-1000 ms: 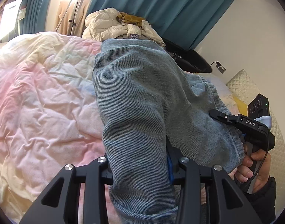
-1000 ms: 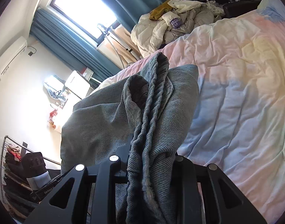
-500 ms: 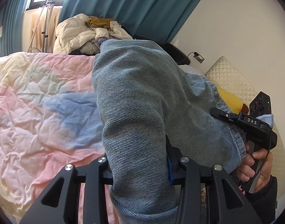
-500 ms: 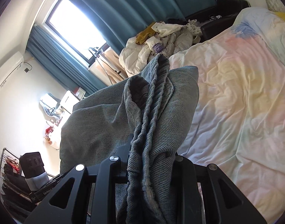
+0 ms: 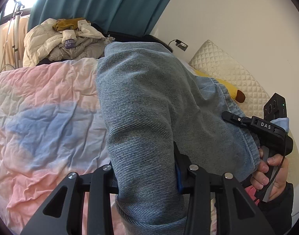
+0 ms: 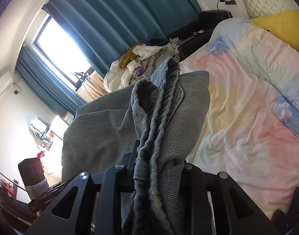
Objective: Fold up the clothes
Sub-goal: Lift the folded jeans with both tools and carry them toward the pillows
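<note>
A pair of light blue jeans (image 5: pixel 149 105) is held up in the air above the bed between both grippers. My left gripper (image 5: pixel 147 168) is shut on one bunched end of the jeans, which drape over and hide its fingertips. My right gripper (image 6: pixel 157 156) is shut on the other gathered end of the jeans (image 6: pixel 165 121); its body also shows at the right of the left wrist view (image 5: pixel 265 129), held by a hand. The left gripper's body shows at the lower left of the right wrist view (image 6: pixel 37 188).
A bed with a pink, blue and yellow quilt (image 5: pixel 41 117) lies below. A pile of cream jackets and clothes (image 5: pixel 65 41) sits beyond its far edge by teal curtains (image 5: pixel 110 4). A quilted headboard (image 5: pixel 227 74) and a yellow pillow (image 6: pixel 282 25) are at the head end.
Both grippers have swung with the jeans toward the head of the bed; the headboard and yellow pillow have come into view. The grip on the jeans is unchanged.
</note>
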{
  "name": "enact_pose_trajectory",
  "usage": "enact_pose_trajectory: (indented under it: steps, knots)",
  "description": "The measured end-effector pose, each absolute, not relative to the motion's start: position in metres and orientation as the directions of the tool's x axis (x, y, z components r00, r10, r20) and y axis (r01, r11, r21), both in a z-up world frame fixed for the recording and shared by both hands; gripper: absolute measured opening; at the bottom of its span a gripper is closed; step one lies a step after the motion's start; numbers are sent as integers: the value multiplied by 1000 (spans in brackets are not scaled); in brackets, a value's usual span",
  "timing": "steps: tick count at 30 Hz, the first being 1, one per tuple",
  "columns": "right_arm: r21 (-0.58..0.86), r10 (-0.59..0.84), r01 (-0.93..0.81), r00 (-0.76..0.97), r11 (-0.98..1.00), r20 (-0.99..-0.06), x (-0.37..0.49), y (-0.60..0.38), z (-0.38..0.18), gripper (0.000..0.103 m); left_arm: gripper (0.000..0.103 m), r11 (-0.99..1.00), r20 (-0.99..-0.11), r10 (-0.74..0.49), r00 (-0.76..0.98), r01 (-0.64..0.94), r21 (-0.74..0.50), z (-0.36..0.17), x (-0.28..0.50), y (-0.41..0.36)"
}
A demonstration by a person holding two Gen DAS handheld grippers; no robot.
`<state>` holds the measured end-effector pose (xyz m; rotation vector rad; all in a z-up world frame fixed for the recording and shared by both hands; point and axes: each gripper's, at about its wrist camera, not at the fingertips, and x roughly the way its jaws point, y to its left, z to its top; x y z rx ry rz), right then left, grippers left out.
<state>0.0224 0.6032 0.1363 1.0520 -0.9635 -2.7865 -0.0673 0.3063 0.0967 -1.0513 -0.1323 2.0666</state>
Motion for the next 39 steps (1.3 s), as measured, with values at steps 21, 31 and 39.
enact_pose_trajectory:
  steps: [21,31,39]
  knots:
    - [551,-6,-394,-809,-736,-587,65,742,28,23,39,-547,-693,700,-172,-753,-366,1,-87,479]
    - [530,84,-447,-815,-721,-573,74,763,-44,23,38,-510,-698,701,-147,-787,-347,-57,-97,517]
    - [540,80,-472,-799,-697,-596,75,780,-87,26,40,-511,-717,688,-115,-778,-366,-85,-114,528]
